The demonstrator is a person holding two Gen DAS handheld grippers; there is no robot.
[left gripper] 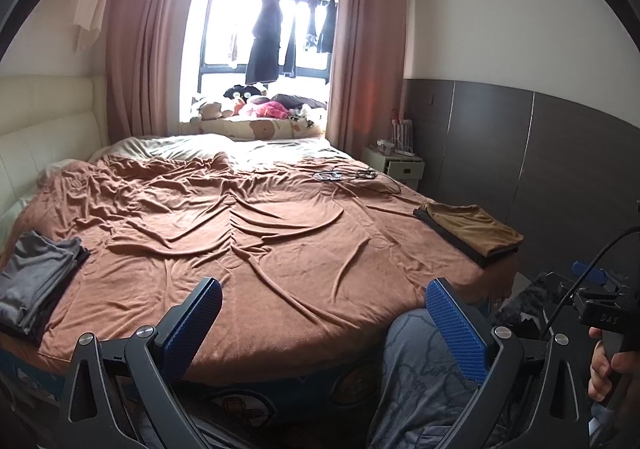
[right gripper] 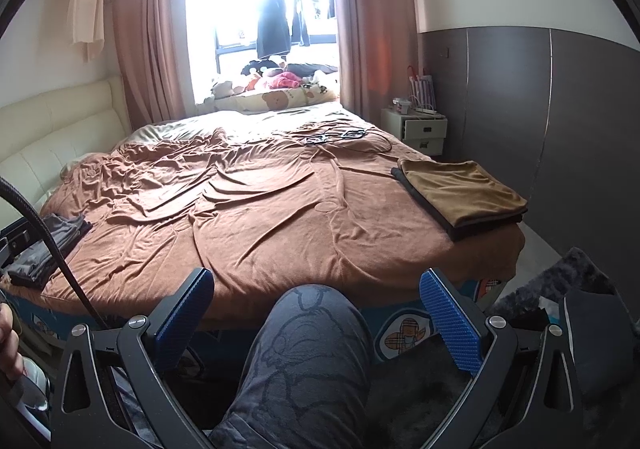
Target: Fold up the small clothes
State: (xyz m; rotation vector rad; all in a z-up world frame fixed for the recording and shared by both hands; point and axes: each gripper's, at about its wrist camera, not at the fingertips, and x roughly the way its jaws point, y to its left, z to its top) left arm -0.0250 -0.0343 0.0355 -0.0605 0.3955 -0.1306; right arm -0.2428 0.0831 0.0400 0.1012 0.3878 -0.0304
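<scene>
A pile of grey clothes lies loosely stacked on the bed's near left corner; the right wrist view shows the same grey clothes at its left edge. A folded stack with a tan garment on top sits on the bed's right edge, the same tan stack in the right wrist view. My left gripper is open and holds nothing, hovering before the foot of the bed. My right gripper is also open and empty, above the person's knee.
A wrinkled brown blanket covers the bed. Cables and glasses lie at its far right. A white nightstand stands by the grey wall panel. A dark rug lies on the floor to the right. Plush toys fill the windowsill.
</scene>
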